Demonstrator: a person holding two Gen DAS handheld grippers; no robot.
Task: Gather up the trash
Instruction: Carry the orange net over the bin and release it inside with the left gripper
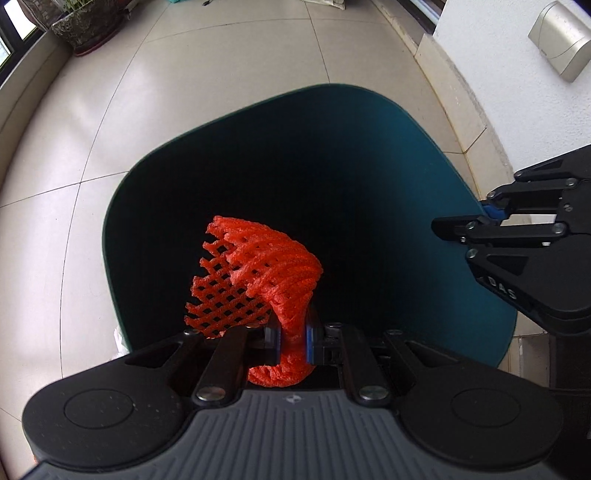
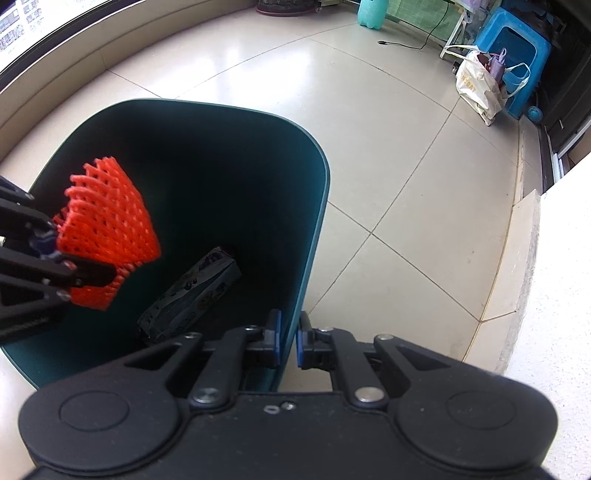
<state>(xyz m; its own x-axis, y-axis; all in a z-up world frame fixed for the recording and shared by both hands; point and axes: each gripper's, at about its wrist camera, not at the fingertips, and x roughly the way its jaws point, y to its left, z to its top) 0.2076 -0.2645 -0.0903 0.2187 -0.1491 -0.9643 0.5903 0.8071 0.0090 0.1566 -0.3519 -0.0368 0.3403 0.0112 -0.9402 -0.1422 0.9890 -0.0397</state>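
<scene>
A dark teal trash bin (image 1: pixel 402 122) stands on the tiled floor, its mouth open upward. My left gripper (image 1: pixel 292 341) is shut on an orange foam fruit net (image 1: pixel 258 273), which hangs over the bin's opening. From the right wrist view the same net (image 2: pixel 107 221) shows at the left, above the bin (image 2: pixel 314 221), pinched by the left gripper (image 2: pixel 51 254). My right gripper (image 2: pixel 289 339) is shut on the bin's near rim, one pad inside and one outside. A crumpled dark printed wrapper (image 2: pixel 192 295) lies at the bottom of the bin.
A potted plant (image 1: pixel 88 26) stands by the window wall at far left. A white wall with a silver dispenser (image 1: pixel 561 40) is at the right. Across the floor are a blue stool (image 2: pixel 517 55), a white bag (image 2: pixel 476 88), a teal bottle (image 2: pixel 373 13) and a black cable (image 2: pixel 413 42).
</scene>
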